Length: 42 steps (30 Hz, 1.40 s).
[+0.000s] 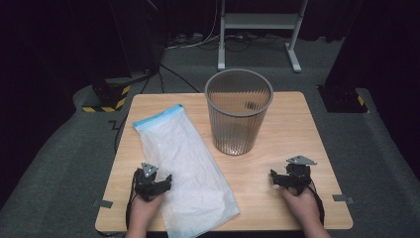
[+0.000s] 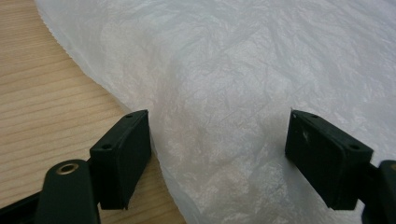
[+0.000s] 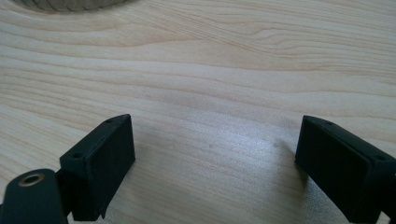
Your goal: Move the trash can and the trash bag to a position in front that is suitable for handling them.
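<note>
A flat white plastic bag (image 1: 185, 163) with a blue strip at its far end lies lengthwise on the left half of the wooden table (image 1: 292, 129). My left gripper (image 1: 166, 181) rests at the bag's left edge near the front, jaws wide apart. In the left gripper view the crinkled bag (image 2: 243, 93) spreads under and between the jaws of the left gripper (image 2: 218, 154), which hold nothing. My right gripper (image 1: 274, 179) sits at the front right over bare wood. Its jaws stand open in the right gripper view, right gripper (image 3: 215, 163) empty. A grey ribbed bin (image 1: 238, 111) stands upright at the table's middle back.
The bin's base (image 3: 70, 4) shows at the top left of the right gripper view. Beyond the table are a white stand's legs (image 1: 257, 29), cables and dark drapes. Grey tape tabs (image 1: 103, 203) mark the front corners. Bare wood lies between the bag and my right gripper.
</note>
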Each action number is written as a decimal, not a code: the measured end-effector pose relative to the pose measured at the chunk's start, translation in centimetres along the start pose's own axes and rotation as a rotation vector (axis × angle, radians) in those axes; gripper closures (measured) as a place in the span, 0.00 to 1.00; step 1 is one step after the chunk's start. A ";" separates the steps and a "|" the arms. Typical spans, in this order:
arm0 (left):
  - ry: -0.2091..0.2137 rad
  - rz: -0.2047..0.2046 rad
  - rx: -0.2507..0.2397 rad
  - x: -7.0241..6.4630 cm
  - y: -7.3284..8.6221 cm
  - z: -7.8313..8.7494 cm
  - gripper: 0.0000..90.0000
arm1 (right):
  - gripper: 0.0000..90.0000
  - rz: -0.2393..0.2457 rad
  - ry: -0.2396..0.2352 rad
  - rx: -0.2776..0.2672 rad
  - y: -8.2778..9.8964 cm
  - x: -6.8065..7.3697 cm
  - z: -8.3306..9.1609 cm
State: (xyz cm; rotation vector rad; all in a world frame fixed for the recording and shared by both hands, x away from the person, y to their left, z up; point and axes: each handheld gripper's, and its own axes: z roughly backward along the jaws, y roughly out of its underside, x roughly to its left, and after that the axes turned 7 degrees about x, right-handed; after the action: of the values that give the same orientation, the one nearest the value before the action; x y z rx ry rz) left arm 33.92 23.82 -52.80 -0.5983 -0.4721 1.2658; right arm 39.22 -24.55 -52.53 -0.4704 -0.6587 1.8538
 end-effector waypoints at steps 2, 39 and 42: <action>0.000 0.000 0.000 0.0 0.0 0.0 0.25 | 0.12 0.000 0.000 0.000 0.0 0.0 0.0; -0.072 0.110 0.109 2.5 -3.0 0.6 0.45 | 0.14 0.004 0.002 -0.002 0.0 0.0 0.0; -0.037 0.082 0.107 -0.1 -2.9 0.8 0.43 | 0.14 0.004 0.002 -0.002 0.0 0.0 0.0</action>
State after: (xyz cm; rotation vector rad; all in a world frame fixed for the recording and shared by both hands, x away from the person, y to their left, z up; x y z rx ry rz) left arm 35.53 23.32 -50.26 -0.5096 -0.4111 1.3726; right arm 39.17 -24.52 -52.51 -0.4754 -0.6586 1.8568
